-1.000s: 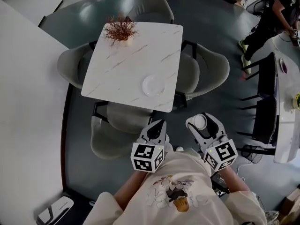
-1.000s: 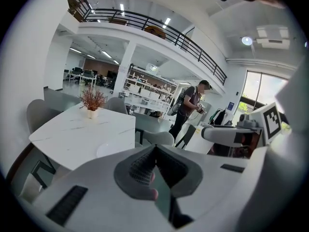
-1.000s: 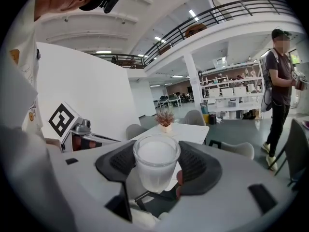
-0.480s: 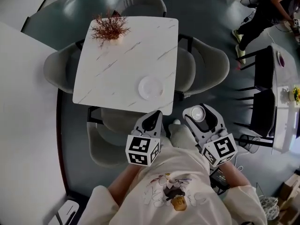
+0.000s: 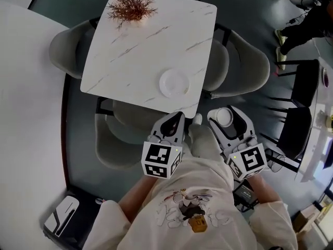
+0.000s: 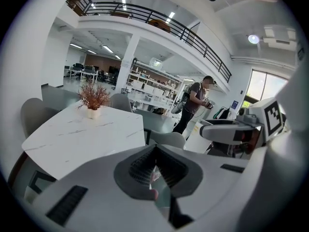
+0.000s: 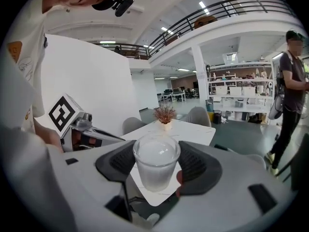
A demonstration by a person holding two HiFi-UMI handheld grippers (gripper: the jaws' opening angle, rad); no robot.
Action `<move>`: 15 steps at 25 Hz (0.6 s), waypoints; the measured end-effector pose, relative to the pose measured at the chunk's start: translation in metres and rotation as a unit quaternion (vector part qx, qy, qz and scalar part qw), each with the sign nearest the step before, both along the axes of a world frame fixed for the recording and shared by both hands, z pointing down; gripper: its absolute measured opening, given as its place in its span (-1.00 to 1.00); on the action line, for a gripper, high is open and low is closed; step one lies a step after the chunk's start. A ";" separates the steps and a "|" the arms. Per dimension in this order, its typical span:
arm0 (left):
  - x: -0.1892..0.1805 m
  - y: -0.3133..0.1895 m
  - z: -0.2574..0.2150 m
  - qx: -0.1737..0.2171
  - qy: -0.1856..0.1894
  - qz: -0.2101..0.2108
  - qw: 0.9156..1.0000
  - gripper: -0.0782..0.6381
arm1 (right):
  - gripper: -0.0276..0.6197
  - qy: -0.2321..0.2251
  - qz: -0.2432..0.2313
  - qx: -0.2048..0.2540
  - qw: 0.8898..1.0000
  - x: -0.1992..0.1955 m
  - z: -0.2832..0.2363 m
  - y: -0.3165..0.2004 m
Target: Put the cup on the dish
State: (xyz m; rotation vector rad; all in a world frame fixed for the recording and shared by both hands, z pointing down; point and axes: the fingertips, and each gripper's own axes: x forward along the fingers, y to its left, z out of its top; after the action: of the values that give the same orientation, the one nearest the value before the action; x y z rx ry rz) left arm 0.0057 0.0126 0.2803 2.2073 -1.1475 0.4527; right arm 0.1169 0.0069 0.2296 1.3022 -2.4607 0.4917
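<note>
While I hold both grippers close in front of my chest, the head view has them side by side, marker cubes nearest my shirt and jaws pointing toward 12 o'clock. The right gripper [image 5: 225, 120] leans a little toward 11 o'clock. Its own view shows the two dark pads pressed on either side of a frosted glass cup [image 7: 156, 161], which stands upright between them with its rim level. The left gripper [image 5: 174, 121] sits at 9 o'clock of the right one. In its own view the ribbed pads meet in a narrow V with nothing between them.

From above, the cup hangs off the table, just past the near corner of the white marble table [image 5: 130, 56] and above the dark floor. The dish [image 5: 174, 83], a small white round saucer, lies bare on the tabletop near that corner, at roughly 11 o'clock from the cup and apart from it. A dried reddish plant in a small pot [image 5: 131, 7] stands at the table's far 11 o'clock corner. Grey shell chairs [image 5: 244, 66] ring the table. My forearms come out of cream sleeves, bent inward, elbows wide. A bystander [image 6: 194, 103] stands beyond the table in the left gripper view.
</note>
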 end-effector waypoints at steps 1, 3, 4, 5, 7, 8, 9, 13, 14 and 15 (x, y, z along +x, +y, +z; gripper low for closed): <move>-0.001 0.001 0.002 -0.003 -0.001 -0.004 1.000 -0.77 | -0.07 -0.002 -0.006 -0.001 1.000 -0.002 0.002 -0.002; -0.005 0.002 0.009 -0.008 -0.002 -0.014 1.000 -0.77 | -0.07 -0.004 -0.017 -0.003 1.000 -0.008 0.006 -0.006; -0.007 0.002 0.012 -0.010 -0.002 -0.020 1.000 -0.77 | -0.07 -0.005 -0.022 -0.004 1.000 -0.011 0.008 -0.009; -0.010 0.002 0.017 -0.011 -0.002 -0.026 1.000 -0.77 | -0.07 -0.005 -0.028 -0.006 1.000 -0.014 0.011 -0.012; -0.015 -0.001 0.028 -0.016 -0.002 -0.039 0.999 -0.77 | -0.07 -0.004 -0.040 -0.008 0.999 -0.021 0.019 -0.019; -0.018 -0.002 0.035 -0.021 -0.003 -0.043 0.999 -0.77 | -0.07 -0.003 -0.046 -0.008 0.999 -0.024 0.024 -0.021; -0.021 -0.003 0.042 -0.027 -0.005 -0.047 0.999 -0.77 | -0.07 -0.001 -0.052 -0.008 0.999 -0.028 0.028 -0.023; -0.027 -0.005 0.064 -0.042 -0.005 -0.061 0.997 -0.77 | -0.07 0.010 -0.080 0.003 0.997 -0.040 0.038 -0.025; -0.029 -0.008 0.068 -0.043 -0.004 -0.066 0.997 -0.77 | -0.07 0.010 -0.085 0.003 0.996 -0.044 0.040 -0.026; -0.031 -0.010 0.072 -0.043 -0.005 -0.072 0.996 -0.77 | -0.07 0.009 -0.091 0.003 0.996 -0.047 0.043 -0.028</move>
State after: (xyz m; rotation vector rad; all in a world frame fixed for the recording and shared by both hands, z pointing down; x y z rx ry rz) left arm -0.0253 0.0023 0.3525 2.0347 -1.2574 0.4438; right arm 0.0696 -0.0214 0.2726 1.0654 -2.5355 0.4241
